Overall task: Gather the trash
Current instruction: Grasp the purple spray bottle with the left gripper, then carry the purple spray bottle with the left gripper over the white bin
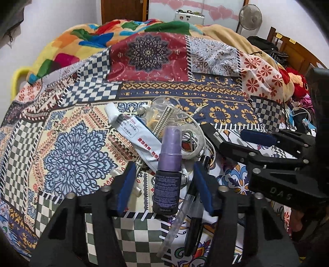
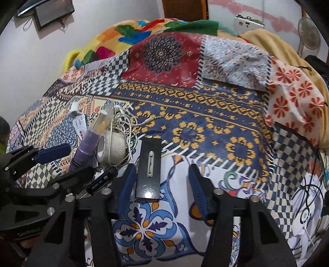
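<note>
A pile of trash lies on the patterned bedspread. A purple spray bottle (image 1: 167,170) stands between the open fingers of my left gripper (image 1: 164,182), not clamped. Behind it lie a white ointment tube (image 1: 135,136), tangled white cables (image 1: 191,123), a roll of white tape (image 1: 192,143) and pens (image 1: 193,226). My right gripper (image 2: 161,185) is open over a black flat card (image 2: 148,171) with a white pin on it; the card lies near its left finger. The bottle (image 2: 85,147), tape (image 2: 112,149) and left gripper (image 2: 61,162) show at the left of the right wrist view.
A colourful blanket (image 1: 86,41) is heaped at the bed's far side. A tan blanket (image 1: 232,39), red plush toy (image 1: 298,82) and cables (image 1: 298,115) lie on the right. A fan (image 1: 249,17) and a wooden headboard (image 1: 294,49) stand beyond.
</note>
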Motion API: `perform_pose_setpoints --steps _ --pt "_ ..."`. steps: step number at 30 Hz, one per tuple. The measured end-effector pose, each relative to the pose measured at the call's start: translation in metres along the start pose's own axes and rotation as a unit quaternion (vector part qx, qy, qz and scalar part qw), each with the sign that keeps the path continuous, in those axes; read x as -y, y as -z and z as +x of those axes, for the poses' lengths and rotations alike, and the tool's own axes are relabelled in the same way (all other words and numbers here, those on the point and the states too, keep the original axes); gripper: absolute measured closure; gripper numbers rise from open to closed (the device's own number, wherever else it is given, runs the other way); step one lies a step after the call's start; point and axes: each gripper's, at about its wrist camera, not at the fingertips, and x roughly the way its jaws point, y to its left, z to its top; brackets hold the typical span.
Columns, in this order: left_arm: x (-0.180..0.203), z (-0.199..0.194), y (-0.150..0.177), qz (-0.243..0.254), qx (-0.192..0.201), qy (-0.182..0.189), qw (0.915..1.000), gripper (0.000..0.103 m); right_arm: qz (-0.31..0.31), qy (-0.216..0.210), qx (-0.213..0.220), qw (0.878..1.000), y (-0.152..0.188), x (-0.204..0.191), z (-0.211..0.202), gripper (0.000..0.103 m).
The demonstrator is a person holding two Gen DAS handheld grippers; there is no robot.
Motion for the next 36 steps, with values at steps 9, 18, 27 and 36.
perform_pose_setpoints --steps 9,18,27,36 --pt "-0.001 0.009 0.001 -0.010 -0.011 0.014 0.9998 0.076 -0.031 0.006 -0.007 0.999 -0.004 -0.011 0.013 0.062" --pt "-0.001 -0.003 0.001 -0.018 -0.007 0.017 0.9997 0.077 -0.024 0.006 -0.011 1.000 -0.002 -0.011 0.011 0.091" --pt "-0.002 -0.049 0.000 -0.022 0.017 0.018 0.9995 0.077 0.023 -0.012 -0.007 1.000 0.005 0.004 -0.021 0.092" --pt "-0.014 -0.123 0.011 -0.044 0.053 0.008 0.9976 0.078 0.017 -0.007 0.029 0.999 0.002 -0.012 -0.083 0.095"
